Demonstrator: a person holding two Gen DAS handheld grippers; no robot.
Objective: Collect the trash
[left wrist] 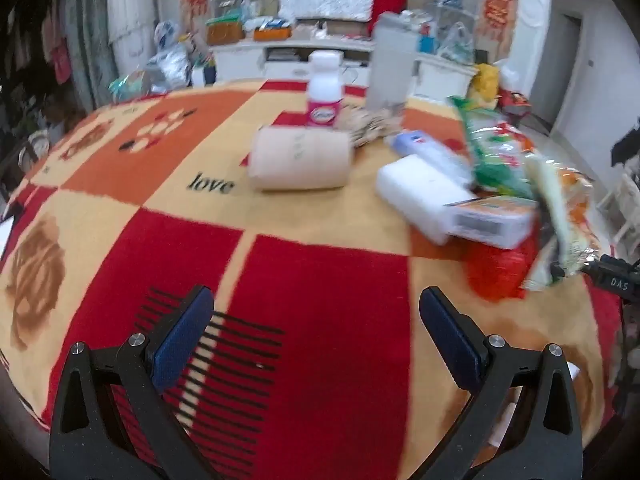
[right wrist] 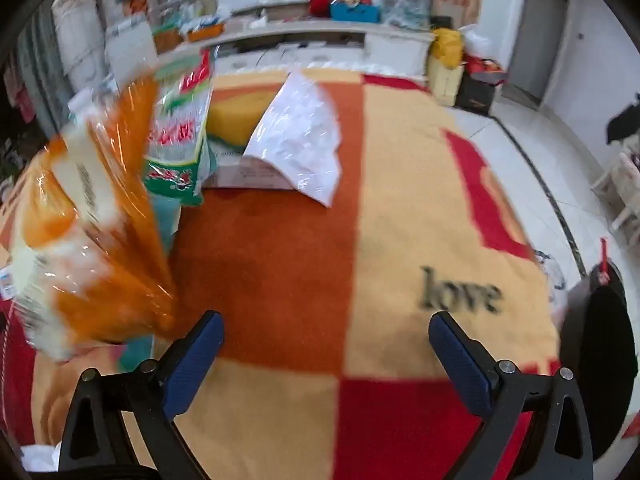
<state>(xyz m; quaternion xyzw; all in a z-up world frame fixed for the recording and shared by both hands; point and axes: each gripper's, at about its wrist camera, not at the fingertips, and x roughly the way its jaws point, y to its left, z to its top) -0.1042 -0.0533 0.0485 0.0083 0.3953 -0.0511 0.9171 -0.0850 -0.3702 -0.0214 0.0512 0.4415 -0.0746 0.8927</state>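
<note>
Both grippers hover over a table under a red, orange and cream blanket. My left gripper is open and empty above the near red patch. Ahead lie a beige roll, a white bottle with a pink label, a white block, a small carton and a green wrapper. My right gripper is open and empty. An orange plastic bag hangs blurred just left of its left finger. A green and red wrapper and a clear white bag lie farther off.
A yellow sponge lies behind the clear bag. A white cabinet loaded with clutter stands beyond the table. A tall grey box stands at the far table edge. White tiled floor is to the right. A black round object is at the right edge.
</note>
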